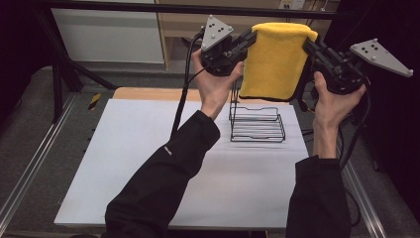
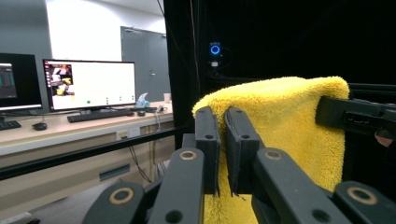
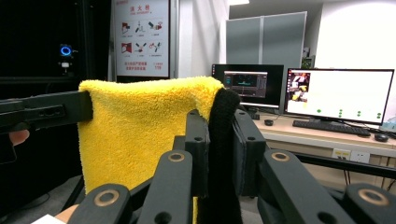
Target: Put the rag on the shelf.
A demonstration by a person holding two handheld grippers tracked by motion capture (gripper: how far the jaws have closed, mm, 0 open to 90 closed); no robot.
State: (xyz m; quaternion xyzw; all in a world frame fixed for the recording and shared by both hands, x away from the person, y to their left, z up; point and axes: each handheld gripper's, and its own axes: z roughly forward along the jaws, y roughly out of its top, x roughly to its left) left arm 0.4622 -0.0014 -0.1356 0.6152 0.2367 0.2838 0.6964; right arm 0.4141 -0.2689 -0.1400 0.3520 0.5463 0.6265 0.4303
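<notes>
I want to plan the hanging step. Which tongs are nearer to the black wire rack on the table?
Left. The left tongs hold the yellow towel almost directly above the wire rack. The right tongs grip the towel's other edge, farther toward the table's right side.

towel between left claw, right claw | above rack | rack on table
</notes>
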